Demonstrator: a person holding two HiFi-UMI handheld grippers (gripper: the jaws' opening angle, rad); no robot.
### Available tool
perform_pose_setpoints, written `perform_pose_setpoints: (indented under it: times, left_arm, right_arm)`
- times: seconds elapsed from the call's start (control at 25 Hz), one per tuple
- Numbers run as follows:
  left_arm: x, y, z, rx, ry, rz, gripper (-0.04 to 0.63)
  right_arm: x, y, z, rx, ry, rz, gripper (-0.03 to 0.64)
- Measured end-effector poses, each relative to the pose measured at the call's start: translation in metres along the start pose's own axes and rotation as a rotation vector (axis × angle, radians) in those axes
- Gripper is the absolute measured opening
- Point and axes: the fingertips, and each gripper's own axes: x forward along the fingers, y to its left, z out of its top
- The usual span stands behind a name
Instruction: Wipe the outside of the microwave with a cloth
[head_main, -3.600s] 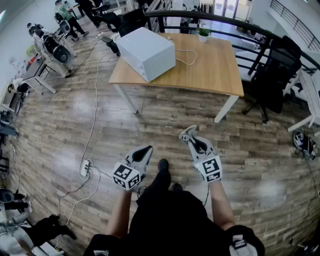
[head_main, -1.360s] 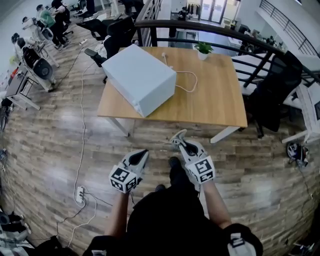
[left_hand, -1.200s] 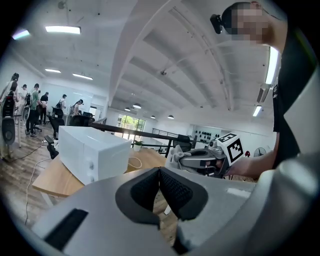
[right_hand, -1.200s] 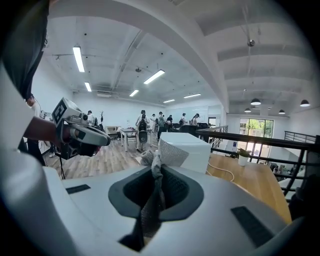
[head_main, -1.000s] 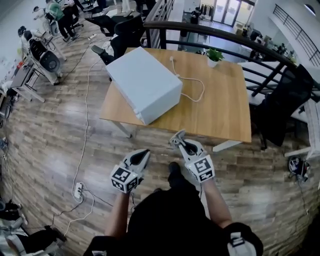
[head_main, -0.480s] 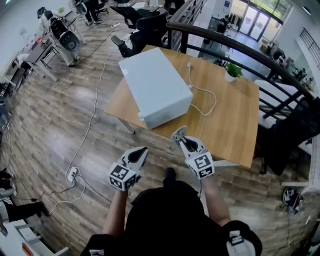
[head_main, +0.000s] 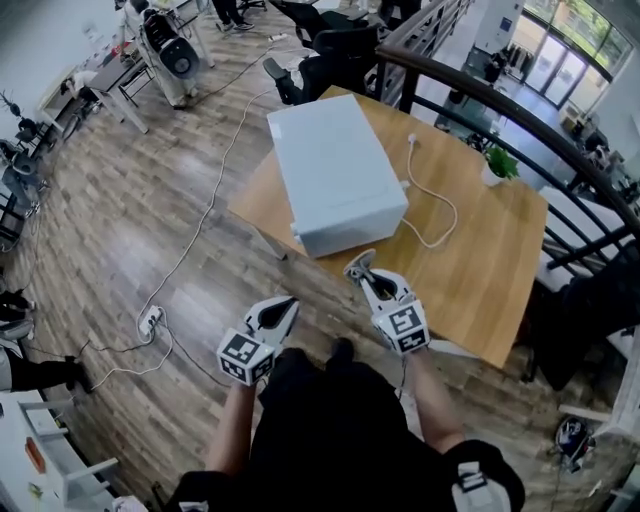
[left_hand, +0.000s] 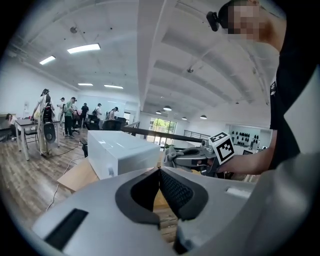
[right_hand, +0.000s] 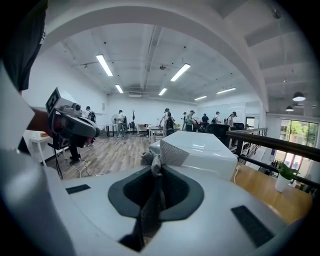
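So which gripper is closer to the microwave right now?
Right. The right gripper, shut on the cloth, sits just short of the near end of the microwave; the left gripper hangs farther back, over the floor.

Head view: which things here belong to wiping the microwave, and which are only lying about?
For the job: white microwave; grey cloth; right gripper, shut on the cloth.

Only lying about: potted plant; power strip on the floor; black office chair.
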Motion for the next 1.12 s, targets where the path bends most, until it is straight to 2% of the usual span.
perform_pose_setpoints:
  times: [0.24, 0.4, 0.56, 0.76, 1.12]
  left_arm:
    - [-0.005, 0.013, 0.002, -0.017, -0.006, 0.032, 0.003]
    - [-0.009, 0.023, 0.009, -0.005, -0.014, 0.035, 0.002]
    - [-0.014, 0.04, 0.016, -0.027, -0.022, 0.06, 0.003]
    - [-0.02, 0.05, 0.017, -0.016, -0.032, 0.08, 0.002]
    - [-0.03, 0.055, 0.004, -0.048, -0.022, 0.129, 0.003]
  right_arm:
    - [0.032, 0.008, -0.003, -0.015, 0.024, 0.046, 0.028]
    - [0.053, 0.012, -0.003, 0.003, 0.04, 0.046, 0.028]
    - [0.072, 0.018, 0.004, -0.008, 0.039, 0.047, 0.028]
    - [0.086, 0.02, -0.01, -0.002, 0.076, 0.059, 0.028]
    - [0.1, 0.018, -0.016, -0.007, 0.089, 0.072, 0.028]
